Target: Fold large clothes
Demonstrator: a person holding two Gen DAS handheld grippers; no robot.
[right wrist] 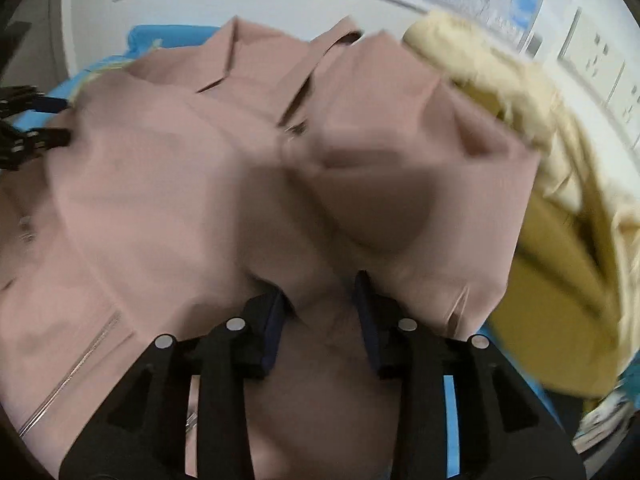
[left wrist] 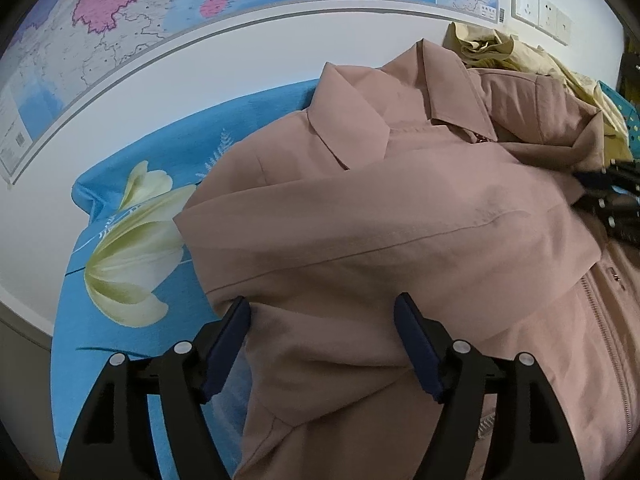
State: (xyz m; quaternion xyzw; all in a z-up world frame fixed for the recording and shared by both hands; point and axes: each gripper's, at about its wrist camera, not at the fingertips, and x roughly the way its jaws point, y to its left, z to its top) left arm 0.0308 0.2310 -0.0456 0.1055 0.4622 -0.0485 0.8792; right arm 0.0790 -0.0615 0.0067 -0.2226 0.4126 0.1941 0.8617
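Note:
A dusty-pink jacket (left wrist: 400,208) with a collar and a zip lies spread on a blue bedsheet printed with a white flower (left wrist: 132,256). One sleeve is folded across its chest. My left gripper (left wrist: 322,310) hovers over the jacket's lower left part, its jaws open wide, with cloth lying under the gap and touching neither pad. In the blurred right wrist view my right gripper (right wrist: 320,292) is low on the pink jacket (right wrist: 180,184), jaws fairly close together with a fold of cloth between them. A fold hides the left fingertip. Each gripper shows at the other view's edge: right gripper (left wrist: 592,190), left gripper (right wrist: 64,119).
A pile of cream and mustard-yellow clothing (right wrist: 560,208) lies against the jacket's far right side, also seen as cream clothing (left wrist: 500,52). Behind the bed, a white wall carries a large map (left wrist: 120,40) and wall sockets (left wrist: 540,12). Teal spotted cloth (left wrist: 628,120) lies at the right edge.

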